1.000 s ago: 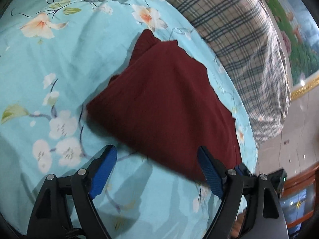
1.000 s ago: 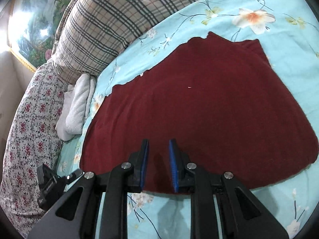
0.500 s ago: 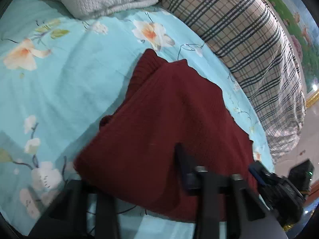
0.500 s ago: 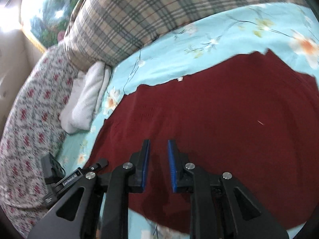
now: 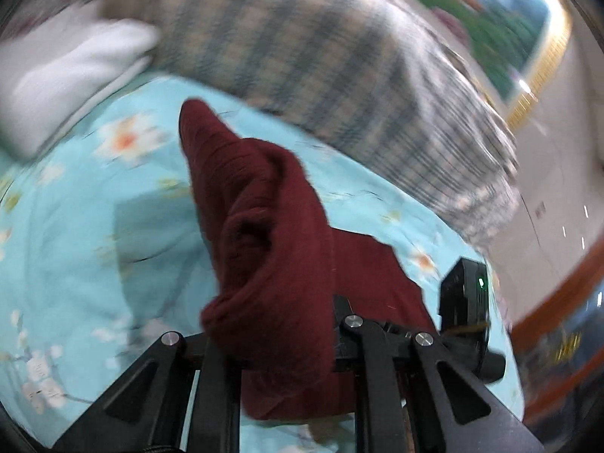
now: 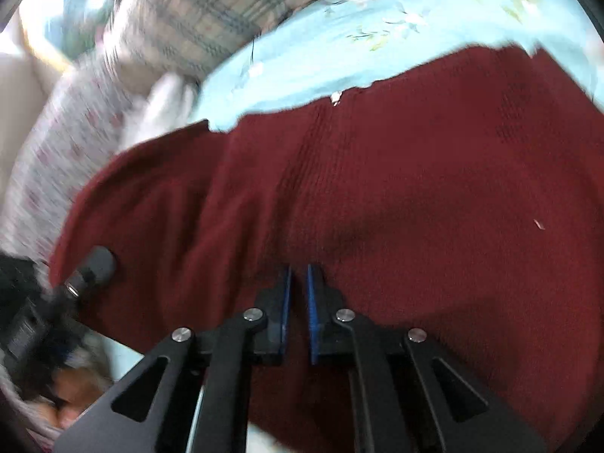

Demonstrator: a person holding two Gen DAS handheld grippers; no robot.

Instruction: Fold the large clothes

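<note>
Bare bed sheet (image 5: 75,234) lies open left of the bunched maroon garment (image 5: 264,249). Beyond it, a plaid pillow (image 5: 321,56) and a white folded cloth (image 5: 64,75) wall off the far edge, though blur probably hides detail there.

In the left wrist view, bunched folds of the maroon knit garment (image 5: 264,264) cover the left gripper's (image 5: 270,343) fingertips, so its pads cannot be seen. The plaid pillow (image 5: 321,56) and white towel (image 5: 64,75) at the far side are smeared by motion blur. In the right wrist view the garment's near edge runs off the frame.
</note>
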